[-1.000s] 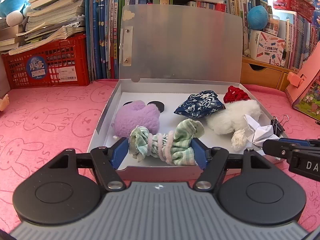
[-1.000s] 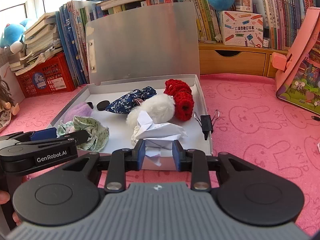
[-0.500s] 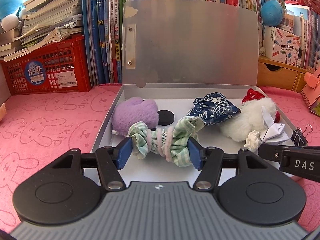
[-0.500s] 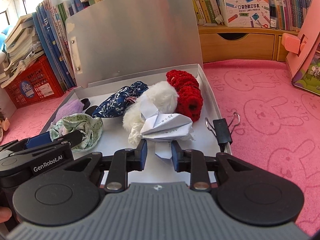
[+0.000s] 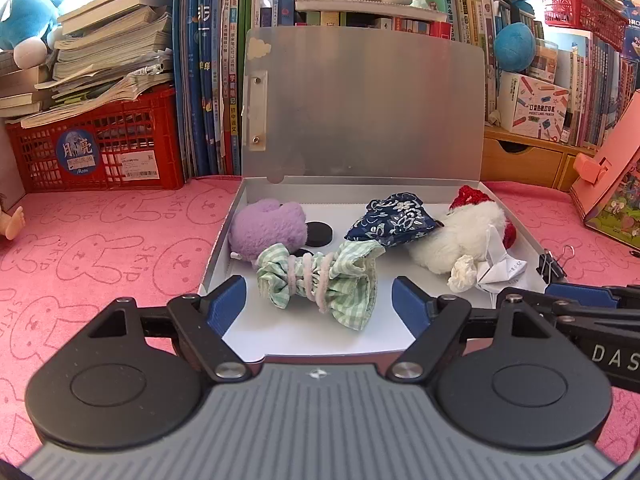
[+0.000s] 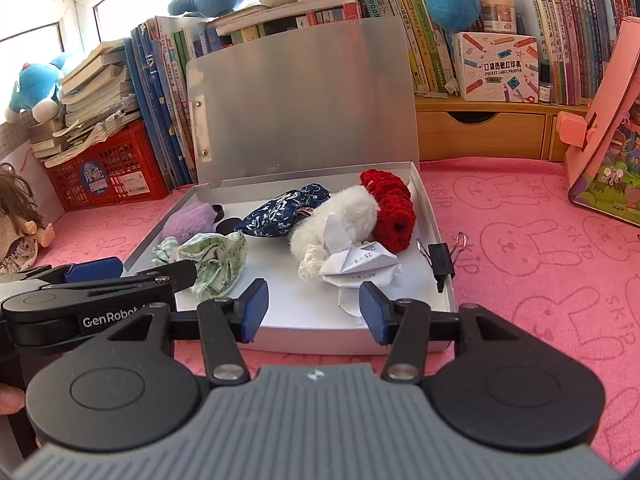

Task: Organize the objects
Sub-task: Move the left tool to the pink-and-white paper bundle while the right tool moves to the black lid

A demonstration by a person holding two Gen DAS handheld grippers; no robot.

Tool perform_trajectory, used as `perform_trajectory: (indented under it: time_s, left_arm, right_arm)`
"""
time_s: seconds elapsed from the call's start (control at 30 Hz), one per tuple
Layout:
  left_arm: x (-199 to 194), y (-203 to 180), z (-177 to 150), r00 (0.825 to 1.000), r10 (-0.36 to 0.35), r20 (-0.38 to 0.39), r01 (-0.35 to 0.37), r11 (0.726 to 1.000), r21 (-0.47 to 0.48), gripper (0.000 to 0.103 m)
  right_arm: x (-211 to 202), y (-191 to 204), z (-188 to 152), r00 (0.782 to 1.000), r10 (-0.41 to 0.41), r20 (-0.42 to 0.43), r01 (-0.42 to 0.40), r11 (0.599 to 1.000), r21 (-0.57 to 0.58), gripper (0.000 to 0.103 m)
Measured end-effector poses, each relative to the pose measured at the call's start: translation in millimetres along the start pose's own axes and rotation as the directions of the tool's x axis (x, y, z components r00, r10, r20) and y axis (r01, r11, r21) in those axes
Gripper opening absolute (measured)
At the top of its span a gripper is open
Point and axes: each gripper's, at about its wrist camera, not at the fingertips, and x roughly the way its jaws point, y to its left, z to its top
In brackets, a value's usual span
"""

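Note:
An open grey box [image 5: 312, 340] [image 6: 434, 216] lies on the pink cloth with its lid up. Inside lie a green checked scrunchie [image 5: 320, 276] [image 6: 216, 260], a purple plush [image 5: 266, 230] [image 6: 188, 220], a blue patterned pouch [image 5: 394, 220] [image 6: 280, 212], a white fluffy ball [image 5: 460, 236] [image 6: 348, 216], a red crocheted piece [image 6: 390, 208] and folded paper [image 5: 500, 268] [image 6: 356, 264]. My left gripper [image 5: 320, 304] is open just in front of the scrunchie. My right gripper [image 6: 314, 308] is open just in front of the paper.
A black binder clip [image 6: 442, 258] sits at the box's right rim. A red crate [image 5: 96, 144] with stacked books stands far left, upright books behind the box, a pink book stand [image 6: 604, 132] at right, a doll [image 6: 20, 216] at left.
Both grippers have opened and let go: the scrunchie and the folded paper now lie in the box. Both grippers have drawn back a little toward the box's front edge.

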Motion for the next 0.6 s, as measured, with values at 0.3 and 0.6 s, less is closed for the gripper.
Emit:
perform_trajectory:
  time_s: [0.3,0.6]
  left_arm:
    - [-62,16,-20,0.999,-0.032,-0.001,0.032,0.999,-0.01,0.089]
    - [-110,36,-57,1.0,-0.009,0.001,0.009,0.999,-0.045,0.089]
  right_arm:
    - [-48,26,-27,0.996,0.077,0.037,-0.074,0.994,-0.075,0.073]
    - [-76,55,-57,0.992,0.116,0.04,-0.108,0.98,-0.169,0.075]
